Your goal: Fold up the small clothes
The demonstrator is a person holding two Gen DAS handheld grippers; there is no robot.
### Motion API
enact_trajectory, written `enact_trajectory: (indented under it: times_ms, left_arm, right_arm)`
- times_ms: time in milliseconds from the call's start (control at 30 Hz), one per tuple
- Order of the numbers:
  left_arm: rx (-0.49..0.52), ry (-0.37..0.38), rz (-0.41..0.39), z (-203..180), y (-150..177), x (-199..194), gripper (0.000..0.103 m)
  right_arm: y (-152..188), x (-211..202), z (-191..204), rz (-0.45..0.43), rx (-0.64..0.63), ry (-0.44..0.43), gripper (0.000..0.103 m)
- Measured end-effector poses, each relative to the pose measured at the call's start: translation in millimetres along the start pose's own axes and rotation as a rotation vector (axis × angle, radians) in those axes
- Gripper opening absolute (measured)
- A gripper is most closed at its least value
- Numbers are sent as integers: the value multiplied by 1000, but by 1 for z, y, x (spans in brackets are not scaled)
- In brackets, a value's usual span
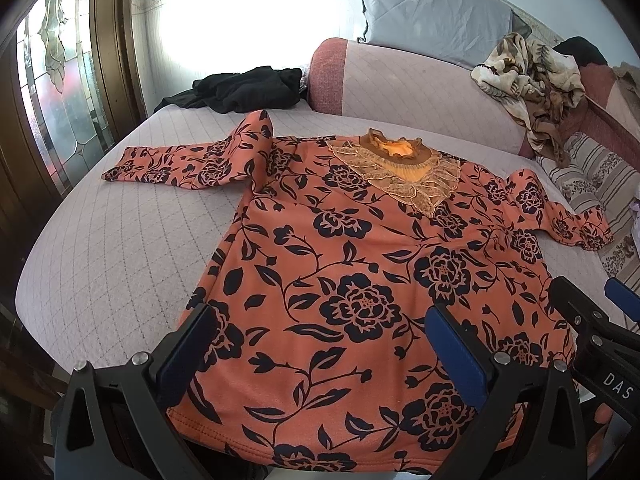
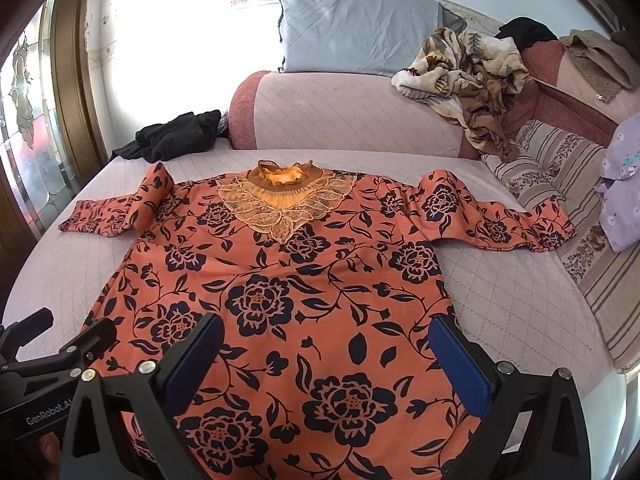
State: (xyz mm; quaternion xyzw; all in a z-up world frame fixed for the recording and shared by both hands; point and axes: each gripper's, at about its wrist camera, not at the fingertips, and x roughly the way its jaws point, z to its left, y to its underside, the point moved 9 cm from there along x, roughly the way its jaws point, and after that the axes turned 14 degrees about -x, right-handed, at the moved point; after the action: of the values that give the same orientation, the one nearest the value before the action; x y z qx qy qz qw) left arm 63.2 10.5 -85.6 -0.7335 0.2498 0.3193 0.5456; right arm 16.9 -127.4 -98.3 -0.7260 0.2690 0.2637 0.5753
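Note:
An orange top with a black flower print [image 1: 352, 264] [image 2: 288, 280] lies flat, front up, on the quilted bed, its lace collar [image 1: 400, 168] [image 2: 284, 196] at the far side and both sleeves spread outward. My left gripper [image 1: 320, 328] hovers open over the hem's left part, blue pads wide apart, nothing between them. Open as well, my right gripper [image 2: 326, 340] sits over the hem's right part. Each gripper shows at the edge of the other's view: the right gripper [image 1: 592, 304] and the left gripper [image 2: 72, 328].
The pale quilted bed cover [image 1: 120, 240] [image 2: 500, 280] surrounds the top. A black garment [image 1: 248, 88] [image 2: 176, 136] lies at the far left. A rolled bolster [image 2: 340, 112], a grey pillow [image 2: 360, 28], a crumpled floral blanket [image 2: 468, 72] and striped bedding [image 2: 580, 216] sit behind and right.

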Motion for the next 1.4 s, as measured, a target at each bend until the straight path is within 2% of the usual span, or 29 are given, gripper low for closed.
enact_trajectory:
  times_ms: [1400]
  left_arm:
    - [4, -5, -6, 1, -6, -2, 103]
  right_arm:
    - [-10, -1, 0, 0, -6, 11, 103]
